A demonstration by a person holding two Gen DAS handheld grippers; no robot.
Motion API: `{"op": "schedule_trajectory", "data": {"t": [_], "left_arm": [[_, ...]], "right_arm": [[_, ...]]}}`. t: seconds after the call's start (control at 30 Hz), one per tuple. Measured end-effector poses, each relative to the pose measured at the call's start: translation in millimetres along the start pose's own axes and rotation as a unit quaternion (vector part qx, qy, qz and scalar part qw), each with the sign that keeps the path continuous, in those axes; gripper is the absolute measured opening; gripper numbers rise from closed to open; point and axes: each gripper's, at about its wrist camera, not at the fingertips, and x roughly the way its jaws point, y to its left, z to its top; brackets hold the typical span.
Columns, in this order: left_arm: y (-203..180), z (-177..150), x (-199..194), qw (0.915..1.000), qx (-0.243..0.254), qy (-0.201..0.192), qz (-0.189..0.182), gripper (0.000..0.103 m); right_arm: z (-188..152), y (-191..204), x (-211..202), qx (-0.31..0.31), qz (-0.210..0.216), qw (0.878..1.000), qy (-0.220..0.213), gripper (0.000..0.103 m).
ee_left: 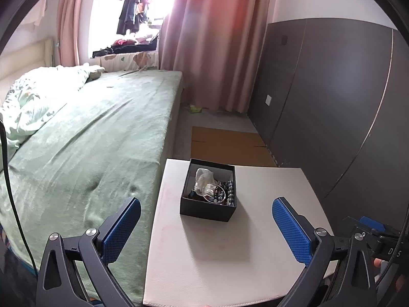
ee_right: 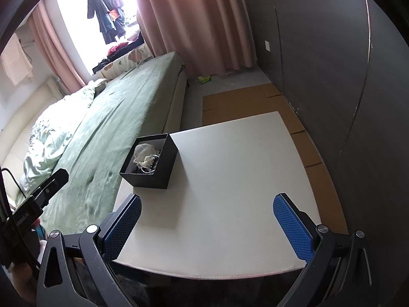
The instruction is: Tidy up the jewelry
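Note:
A black open box (ee_left: 207,209) stands on a white table (ee_left: 217,255). Inside lie a crumpled white tissue or pouch (ee_left: 204,181), bead bracelets (ee_left: 228,192) and a thin ring-shaped bangle. My left gripper (ee_left: 207,220) is open and empty, its blue pads either side of the box and just short of it. In the right wrist view the box (ee_right: 150,162) sits at the table's (ee_right: 230,179) far left corner. My right gripper (ee_right: 207,217) is open and empty over the table's near part, right of the box. The left gripper's body (ee_right: 43,194) shows at the left.
A bed with a green cover (ee_left: 89,140) runs along the table's left side. A dark wardrobe (ee_left: 332,102) stands on the right. Flat cardboard (ee_left: 230,145) lies on the floor beyond the table, with pink curtains (ee_left: 212,38) behind.

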Motion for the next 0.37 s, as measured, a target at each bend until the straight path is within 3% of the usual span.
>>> {"op": "schedule_trajectory", "data": {"t": [0.37], "left_arm": [[-2.9,-2.5,2.7,0.9999,0.011,0.006,-0.005,0.102]], "right_arm": [[0.1,-2.6,6.2,0.008,-0.007,1.000,0.012,0.103]]}}
